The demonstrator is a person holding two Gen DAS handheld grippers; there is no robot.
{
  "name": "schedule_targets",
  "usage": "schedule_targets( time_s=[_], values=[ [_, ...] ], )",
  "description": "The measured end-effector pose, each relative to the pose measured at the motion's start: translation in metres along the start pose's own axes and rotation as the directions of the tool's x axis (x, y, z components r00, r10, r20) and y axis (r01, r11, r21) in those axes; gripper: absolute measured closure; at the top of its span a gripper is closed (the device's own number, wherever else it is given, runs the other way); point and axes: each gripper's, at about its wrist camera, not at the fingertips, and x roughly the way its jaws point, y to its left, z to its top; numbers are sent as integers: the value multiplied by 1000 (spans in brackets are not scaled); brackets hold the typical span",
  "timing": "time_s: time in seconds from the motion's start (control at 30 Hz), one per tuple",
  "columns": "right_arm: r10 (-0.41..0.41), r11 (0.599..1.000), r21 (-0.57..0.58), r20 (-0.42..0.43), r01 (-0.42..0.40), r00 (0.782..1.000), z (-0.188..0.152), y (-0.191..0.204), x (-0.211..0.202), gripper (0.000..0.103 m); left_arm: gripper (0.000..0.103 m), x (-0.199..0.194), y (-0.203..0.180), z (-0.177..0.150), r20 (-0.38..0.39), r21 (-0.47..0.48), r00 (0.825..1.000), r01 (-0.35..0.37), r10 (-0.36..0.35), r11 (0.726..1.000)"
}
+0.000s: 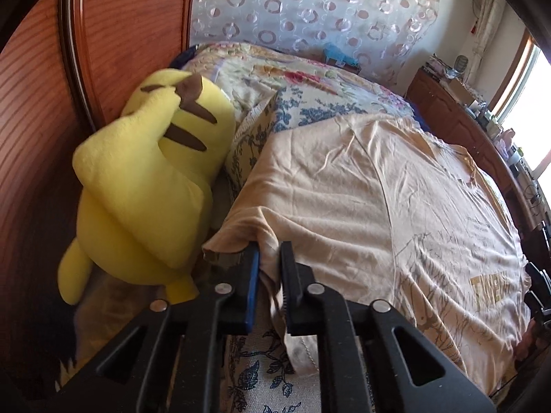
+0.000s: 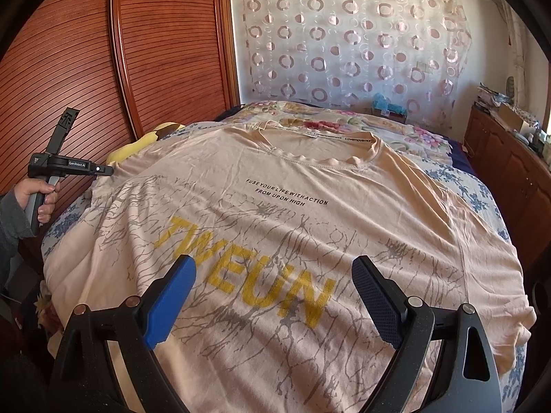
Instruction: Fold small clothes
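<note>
Bed [image 2: 482, 192] carries a T-shirt [image 2: 275, 241] lengthwise, collar toward the curtain; left gripper [image 1: 270, 272] pinches its sleeve, right gripper [image 2: 275, 296] spread.

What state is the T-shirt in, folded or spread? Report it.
Spread: the T-shirt lies flat on the bed, print and neckline showing; the left gripper pinches its sleeve.

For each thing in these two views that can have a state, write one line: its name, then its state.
T-shirt: spread flat on the bed, print up, unfolded.
Left gripper: shut on the T-shirt's sleeve edge.
Right gripper: open, above the print, holding nothing.
Plush toy: lying beside the T-shirt against the wooden panel.
</note>
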Motion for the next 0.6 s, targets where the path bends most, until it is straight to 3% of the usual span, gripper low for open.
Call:
schedule_targets(
  time_s=[0.13, 0.3, 0.6],
  values=[
    [-4, 1000, 7, 1, 4, 1000, -1, -2, -1, 10, 95, -14, -10, 6, 53, 36, 999, 9, -11, 999],
    [-12, 1000, 13, 4, 12, 1000, -1, -4, -3, 10, 95, -18, -36, 16, 65, 91, 997, 31, -37, 995],
    [-17, 999, 29, -3, 17, 1000, -1, -5, -2, 10, 95, -26, -126, 23, 51, 265, 989, 118, -137, 957]
  ],
)
